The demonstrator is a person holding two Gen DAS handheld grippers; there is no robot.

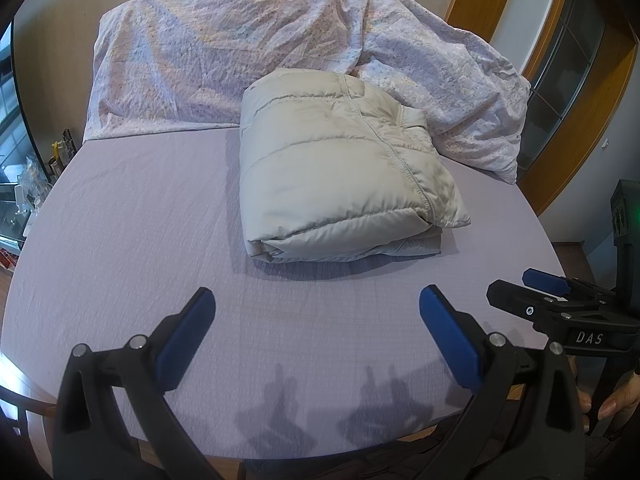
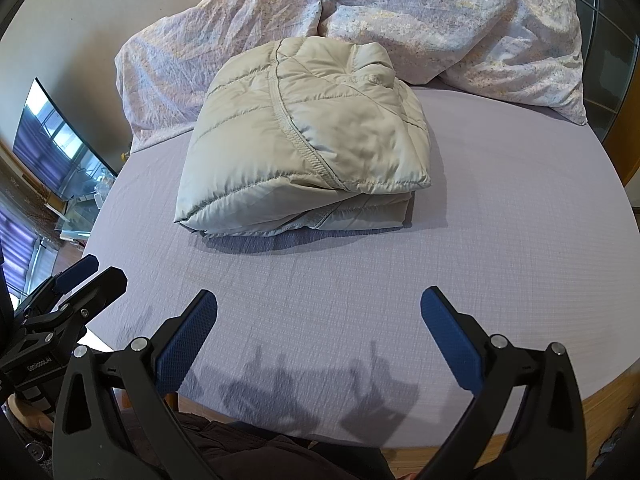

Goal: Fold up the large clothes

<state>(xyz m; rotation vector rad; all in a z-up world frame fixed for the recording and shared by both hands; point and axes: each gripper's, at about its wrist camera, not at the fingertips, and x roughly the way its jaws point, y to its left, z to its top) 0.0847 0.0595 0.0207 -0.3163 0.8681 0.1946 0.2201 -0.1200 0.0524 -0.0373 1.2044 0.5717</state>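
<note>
Both jaws spread wide and empty, the left gripper (image 1: 316,320) and right gripper (image 2: 320,320) hover over the near bed edge, well short of the padded jacket (image 2: 304,140) lying mid-mattress, apparently fully folded; next move likely only tidying.

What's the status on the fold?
Left gripper and right gripper open, empty. Jacket folded on bed. Nothing in the way.
</note>
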